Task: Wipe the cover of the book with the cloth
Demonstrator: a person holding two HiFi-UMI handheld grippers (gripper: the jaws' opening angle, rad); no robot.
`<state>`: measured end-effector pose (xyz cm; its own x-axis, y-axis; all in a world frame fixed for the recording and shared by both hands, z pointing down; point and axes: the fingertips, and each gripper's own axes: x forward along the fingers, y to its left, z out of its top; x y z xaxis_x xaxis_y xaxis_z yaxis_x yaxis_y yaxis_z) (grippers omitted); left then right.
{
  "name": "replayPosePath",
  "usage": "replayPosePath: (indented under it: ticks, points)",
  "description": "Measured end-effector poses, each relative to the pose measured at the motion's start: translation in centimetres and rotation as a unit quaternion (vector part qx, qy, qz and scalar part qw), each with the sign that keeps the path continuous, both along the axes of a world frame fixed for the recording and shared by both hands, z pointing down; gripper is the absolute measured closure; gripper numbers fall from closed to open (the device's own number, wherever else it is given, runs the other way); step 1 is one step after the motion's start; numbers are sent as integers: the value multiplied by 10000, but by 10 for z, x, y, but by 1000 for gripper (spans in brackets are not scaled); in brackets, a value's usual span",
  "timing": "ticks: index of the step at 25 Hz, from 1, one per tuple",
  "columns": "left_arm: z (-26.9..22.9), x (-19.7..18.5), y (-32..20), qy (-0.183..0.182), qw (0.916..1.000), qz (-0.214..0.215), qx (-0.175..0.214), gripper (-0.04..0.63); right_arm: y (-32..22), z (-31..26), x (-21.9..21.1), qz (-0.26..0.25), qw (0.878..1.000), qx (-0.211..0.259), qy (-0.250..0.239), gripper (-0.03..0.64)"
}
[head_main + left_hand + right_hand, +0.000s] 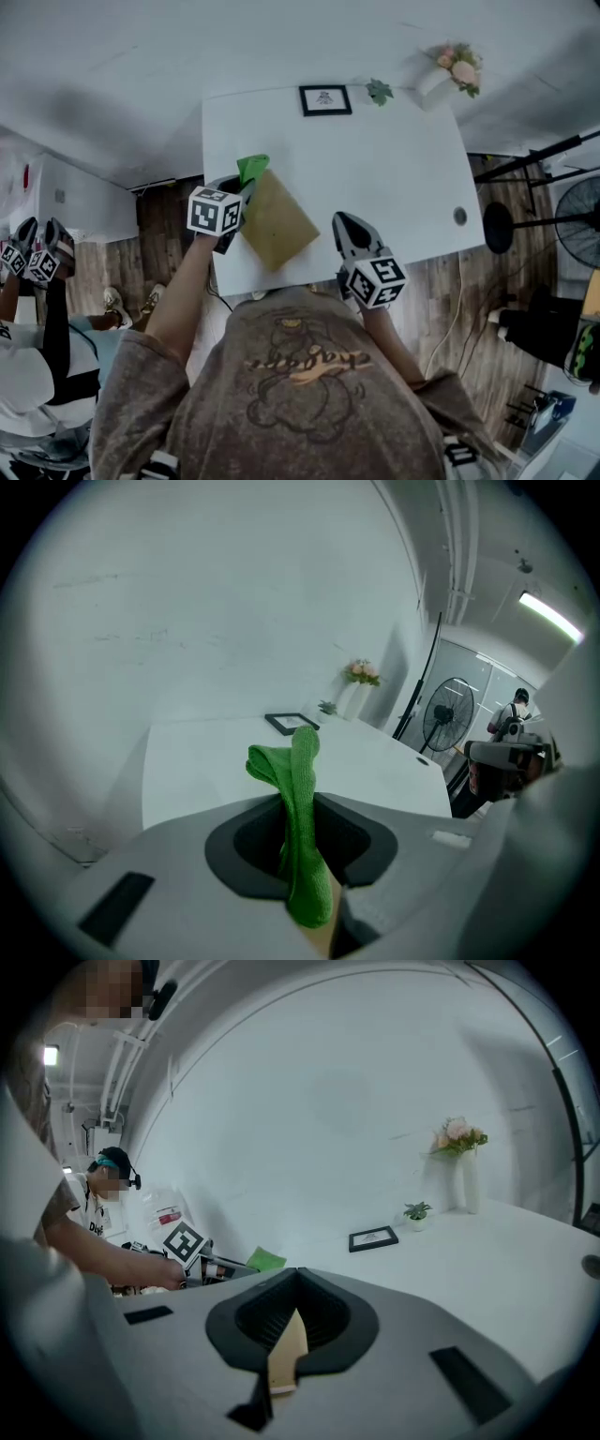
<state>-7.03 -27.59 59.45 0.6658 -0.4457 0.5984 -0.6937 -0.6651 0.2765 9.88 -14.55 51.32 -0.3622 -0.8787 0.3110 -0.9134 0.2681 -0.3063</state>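
At the far left, off the table, a second person [37, 356] holds up two more grippers with marker cubes [34, 257]. The white table [394, 178] bears one book, one picture frame, one potted plant and one vase.

The left gripper [242, 195] reaches in over the table's left edge. Its jaws are pressed together on one green cloth [253, 169], which stands up out of them in a folded strip in the left gripper view. The cloth sits at the far-left corner of the book [278, 222]; whether it presses on the cover cannot be told.

The book, with a plain tan cover, is on the near-left part of the table, turned diagonally, with its near corner close to the table's near edge.

The right gripper [345, 230] is just right of the book, at its right corner. In the right gripper view its jaws are closed on a thin tan edge of the book, pinching it.

Along the far edge stand the black picture frame [325, 99], then the small potted plant [379, 91] just to its right, then the white vase of pink flowers [448, 73] at the far-right corner. One round grommet [459, 217] is set in the table near its right edge. On the wooden floor [469, 291] to the right stands one fan [574, 221].
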Motion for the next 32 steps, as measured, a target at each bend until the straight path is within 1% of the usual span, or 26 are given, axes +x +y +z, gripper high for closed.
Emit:
replayPosePath:
  ticks: [5,9,14,26,32]
  points:
    - [19,5,2,-50,9998,34,-207,528,1,2,5,83,10000,-28,7,615]
    - [23,10,5,-121,9997,95,-215,528,3,4,9,117,9999,-47,11,615]
    - [23,14,8,-46,9995,84,-295,528,2,6,8,82,10000,-53,8,615]
    - [25,35,37,64,9981,397,-467,528,7,7,10,85,9999,-79,-20,615]
    - [24,49,58,39,9972,608,-438,528,11,7,12,60,9999,-80,-16,615]
